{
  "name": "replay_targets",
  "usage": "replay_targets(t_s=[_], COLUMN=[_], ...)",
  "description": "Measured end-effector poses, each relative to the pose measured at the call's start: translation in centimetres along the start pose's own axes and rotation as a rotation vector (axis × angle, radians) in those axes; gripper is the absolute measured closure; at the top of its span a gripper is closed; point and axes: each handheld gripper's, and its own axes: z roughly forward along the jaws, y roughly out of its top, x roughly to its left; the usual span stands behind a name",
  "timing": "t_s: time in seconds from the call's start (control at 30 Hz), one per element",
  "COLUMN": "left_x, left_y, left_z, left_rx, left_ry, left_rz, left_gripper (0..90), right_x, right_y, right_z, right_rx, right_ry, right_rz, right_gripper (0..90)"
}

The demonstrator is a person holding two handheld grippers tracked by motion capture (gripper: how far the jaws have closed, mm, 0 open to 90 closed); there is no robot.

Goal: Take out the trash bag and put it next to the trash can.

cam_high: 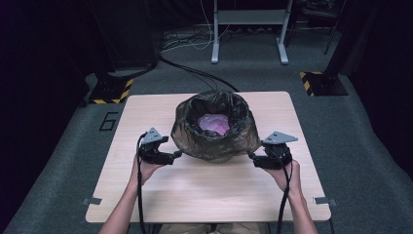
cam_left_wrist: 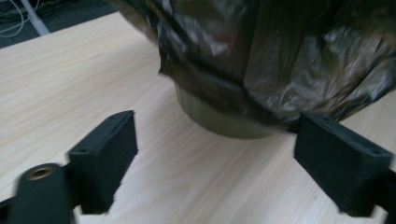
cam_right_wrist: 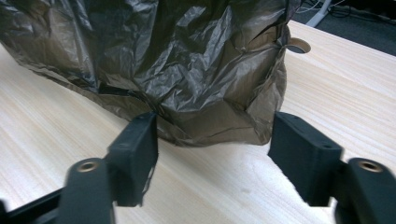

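A small bin [cam_left_wrist: 219, 122] lined with a dark plastic bag [cam_high: 214, 127] stands mid-table, something pink [cam_high: 213, 123] inside it. The bag's skirt drapes over the bin's outside. My left gripper [cam_high: 178, 154] sits just left of the bag's lower edge, jaws apart with nothing between them; in the left gripper view [cam_left_wrist: 217, 161] the bag [cam_left_wrist: 289, 60] hangs ahead of the pads. My right gripper [cam_high: 251, 156] is at the bag's lower right. In the right gripper view [cam_right_wrist: 214, 149] its jaws stand apart on either side of a hanging fold of the bag [cam_right_wrist: 187, 70], not pressing it.
The wooden table [cam_high: 204, 190] has bare room in front of the bin and to both sides. A cable hole [cam_right_wrist: 297, 45] lies in the tabletop beyond the bag. On the floor behind stand a white desk frame [cam_high: 248, 29] and black stands with hazard-striped bases [cam_high: 113, 90].
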Motion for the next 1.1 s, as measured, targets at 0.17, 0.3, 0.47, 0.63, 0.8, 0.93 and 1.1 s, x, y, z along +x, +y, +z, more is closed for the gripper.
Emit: replay_targets(t_s=[0.17,0.3,0.47,0.63,0.8,0.93,1.1], left_x=[0.0,-0.7,-1.3,-1.4,-1.4,-1.2,-0.9], left_y=[0.9,1.8,2.4,3.1,4.5,5.8,7.7], left_z=[0.2,0.7,0.9,0.2,-1.2,-2.2,-3.2], left_rx=[-0.028,-0.046,-0.06,-0.09,-0.125,-0.155,-0.186], left_ry=[-0.012,-0.023,-0.032,-0.047,-0.042,-0.042,-0.06], left_rz=[0.009,0.061,0.089,0.093,0.117,0.126,0.131], left_gripper=[33.8,61.7,82.8,90.0,90.0,90.0,90.0], right_x=[-0.1,-0.2,0.1,0.3,0.3,-0.1,-0.4], right_y=[0.1,0.2,0.8,1.8,3.2,4.3,6.2], right_z=[0.4,0.3,-0.5,-1.5,-3.0,-3.9,-4.5], right_rx=[-0.004,-0.038,-0.081,-0.122,-0.179,-0.213,-0.227], right_ry=[-0.015,-0.024,-0.03,-0.028,-0.016,-0.013,-0.008], right_rz=[-0.006,-0.004,-0.023,-0.035,-0.03,-0.01,-0.009], right_gripper=[56.6,77.5,89.8,90.0,90.0,90.0,90.0])
